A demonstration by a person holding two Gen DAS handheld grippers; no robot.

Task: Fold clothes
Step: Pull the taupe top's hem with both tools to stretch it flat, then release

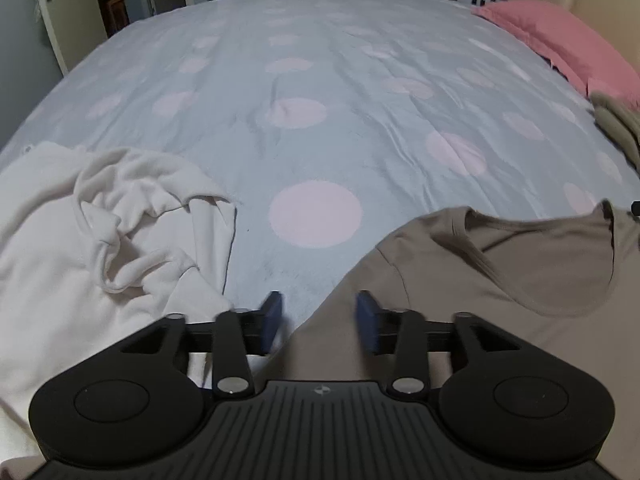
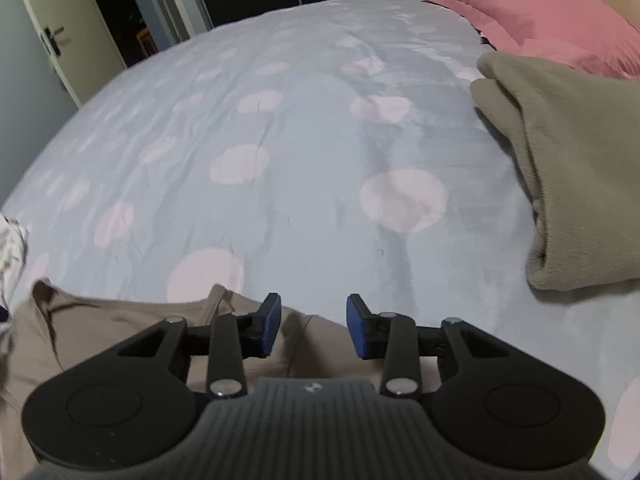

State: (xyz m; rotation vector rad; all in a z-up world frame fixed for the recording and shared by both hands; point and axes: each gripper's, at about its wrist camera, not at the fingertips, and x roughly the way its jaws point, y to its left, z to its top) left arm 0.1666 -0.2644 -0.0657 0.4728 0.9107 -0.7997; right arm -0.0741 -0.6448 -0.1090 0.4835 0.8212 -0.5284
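A tan T-shirt (image 1: 500,280) lies flat on the bed at the near edge, neckline facing away from me. My left gripper (image 1: 320,318) hovers over its left shoulder edge, jaws open, blue pads (image 1: 272,318) apart with nothing pinched. In the right wrist view the same tan T-shirt (image 2: 100,320) fills the lower left. My right gripper (image 2: 314,322) stands open over its other shoulder, with cloth below the fingers but not clamped. A crumpled white garment (image 1: 100,240) lies to the left of the shirt.
The bed cover (image 1: 320,120) is pale blue with pink dots. An olive fleece garment (image 2: 568,160) lies folded at the right, beside a pink pillow (image 2: 540,20). A door (image 2: 52,44) and dark doorway stand beyond the bed's far left.
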